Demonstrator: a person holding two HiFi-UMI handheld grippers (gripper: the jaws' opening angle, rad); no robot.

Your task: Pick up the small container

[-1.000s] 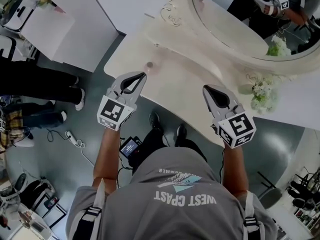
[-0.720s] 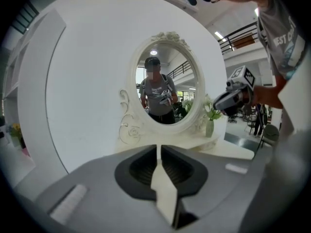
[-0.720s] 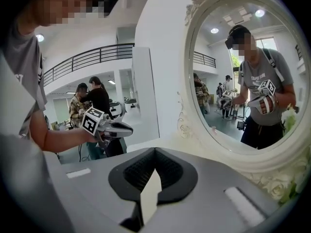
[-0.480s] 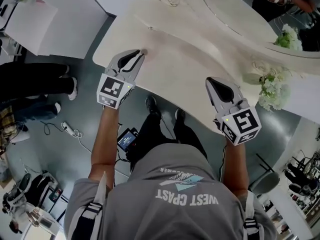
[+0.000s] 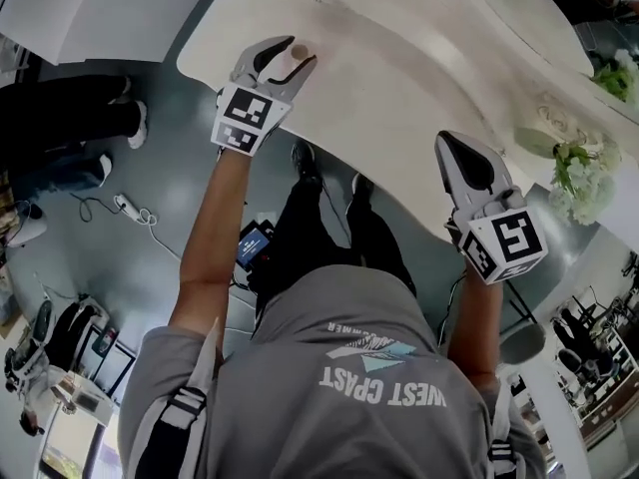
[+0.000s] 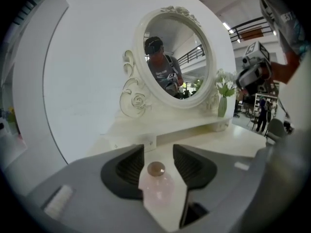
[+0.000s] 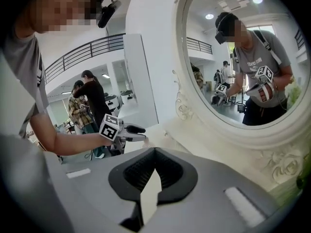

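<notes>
- Straddling a small pale-pink container [image 6: 156,181] with brown round cap, on the grey left gripper [image 6: 158,148]: jaws released, just opened wide, pads clear of it.
- Standing upright on the cream-white vanity table [image 5: 399,78], near its left front edge, before an oval mirror in ornate white frame [image 6: 172,57].
- Clenched tip to tip on nothing: grey right gripper [image 5: 446,143], at the right front edge, well apart.

The left tool [image 5: 290,58], jaws just opening, straddles the small container [image 5: 300,49] on the table [image 5: 399,78].
</notes>
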